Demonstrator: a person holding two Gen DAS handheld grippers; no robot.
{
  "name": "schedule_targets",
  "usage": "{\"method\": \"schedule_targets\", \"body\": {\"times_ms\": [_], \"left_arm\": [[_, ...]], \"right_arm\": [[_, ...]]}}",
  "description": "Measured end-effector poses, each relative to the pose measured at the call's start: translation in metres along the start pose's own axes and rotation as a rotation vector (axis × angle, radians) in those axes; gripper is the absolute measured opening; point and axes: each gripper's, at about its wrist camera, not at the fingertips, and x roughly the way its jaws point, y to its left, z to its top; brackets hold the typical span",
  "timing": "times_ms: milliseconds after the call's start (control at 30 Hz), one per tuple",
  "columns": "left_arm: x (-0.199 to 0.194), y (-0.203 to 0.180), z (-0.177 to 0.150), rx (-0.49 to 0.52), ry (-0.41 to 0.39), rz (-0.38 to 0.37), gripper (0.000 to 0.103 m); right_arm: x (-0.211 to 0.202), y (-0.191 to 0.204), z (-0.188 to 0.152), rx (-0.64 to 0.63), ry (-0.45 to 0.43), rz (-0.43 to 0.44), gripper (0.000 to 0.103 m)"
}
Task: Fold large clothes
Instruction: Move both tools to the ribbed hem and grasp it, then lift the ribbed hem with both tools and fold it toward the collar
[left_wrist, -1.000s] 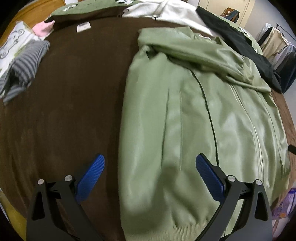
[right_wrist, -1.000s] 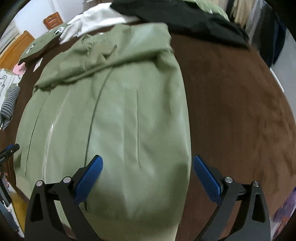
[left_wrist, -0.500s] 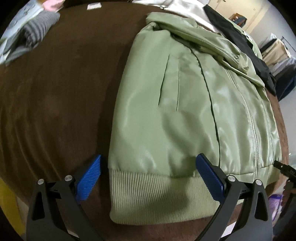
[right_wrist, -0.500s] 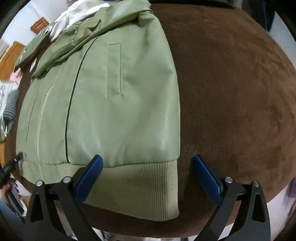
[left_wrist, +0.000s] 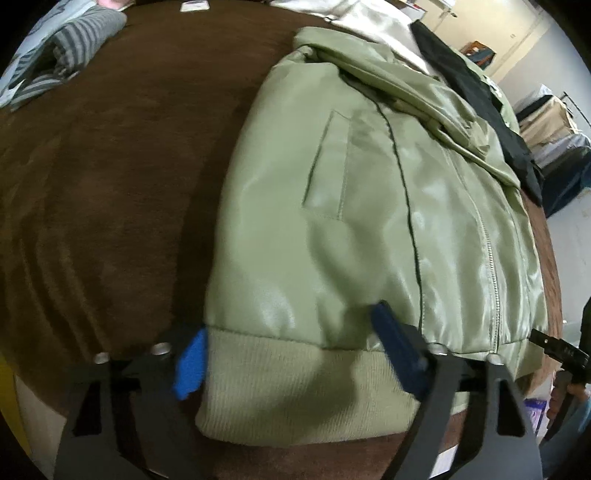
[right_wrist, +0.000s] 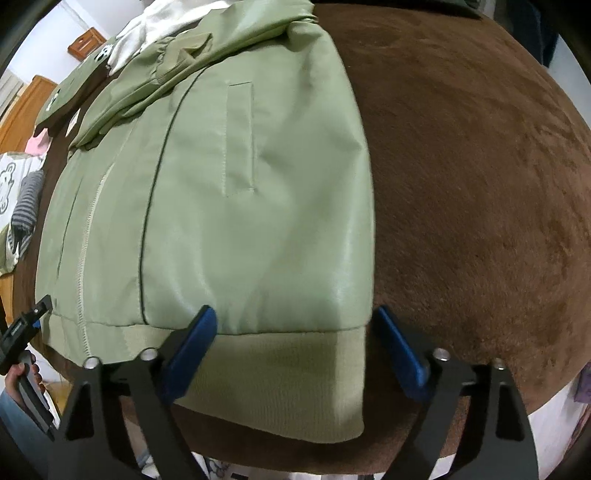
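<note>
A light green zip jacket (left_wrist: 369, 206) (right_wrist: 221, 206) lies flat, front up, on a brown plush cover (left_wrist: 110, 192) (right_wrist: 480, 184). Its ribbed hem (left_wrist: 295, 387) (right_wrist: 288, 384) faces me at the near edge. My left gripper (left_wrist: 290, 321) straddles the hem's left corner; its jaws are closing, with the hem between them and one blue pad at the jacket's side edge. My right gripper (right_wrist: 295, 312) straddles the hem's right corner, its jaws closing the same way. The cloth shows no pinch at either corner. Each gripper also shows at the rim of the other's view, in a hand (right_wrist: 22, 369).
Beyond the collar lie a white garment (left_wrist: 362, 18) and a black garment (left_wrist: 480, 103). A grey striped garment (left_wrist: 74, 33) sits at the far left, a dark green piece (right_wrist: 74, 96) near it. Hanging clothes (left_wrist: 554, 122) stand off to the right, past the cover's edge.
Both grippers drew back from over the jacket's body to its ribbed hem and sank toward it. Their blue pads now stand closer together than half a second ago.
</note>
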Motion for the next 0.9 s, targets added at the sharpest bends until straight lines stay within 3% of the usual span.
{"method": "schedule_targets", "body": {"times_ms": [167,233,300,333,400,633,767,900], "left_arm": [[-0.001,0.000,0.002,-0.003,0.026,0.002,0.053],[0.000,-0.001,0.002,0.012,0.036,-0.020,0.038],[-0.001,-0.007,0.002,0.040,0.029,-0.036,0.027],[-0.002,-0.010,0.001,0.052,0.024,-0.042,0.023],[-0.004,-0.016,0.001,0.072,0.003,-0.045,0.021],[-0.017,-0.014,0.006,-0.016,-0.046,-0.107,0.019],[-0.029,-0.020,0.016,-0.013,-0.054,-0.132,0.019],[-0.051,-0.036,0.033,0.037,-0.116,-0.097,0.019]], "right_arm": [[0.000,0.009,0.005,-0.031,0.040,-0.001,0.066],[-0.003,0.012,0.005,-0.041,0.038,-0.003,0.049],[-0.008,0.019,0.003,-0.077,0.009,-0.033,0.038],[-0.009,0.023,0.001,-0.099,0.002,-0.046,0.022],[-0.012,0.028,0.001,-0.118,-0.010,-0.055,0.015],[-0.023,0.016,0.012,-0.020,-0.008,0.037,0.011],[-0.038,0.020,0.018,-0.035,-0.024,0.056,0.010],[-0.058,0.028,0.030,-0.038,-0.058,0.068,0.010]]}}
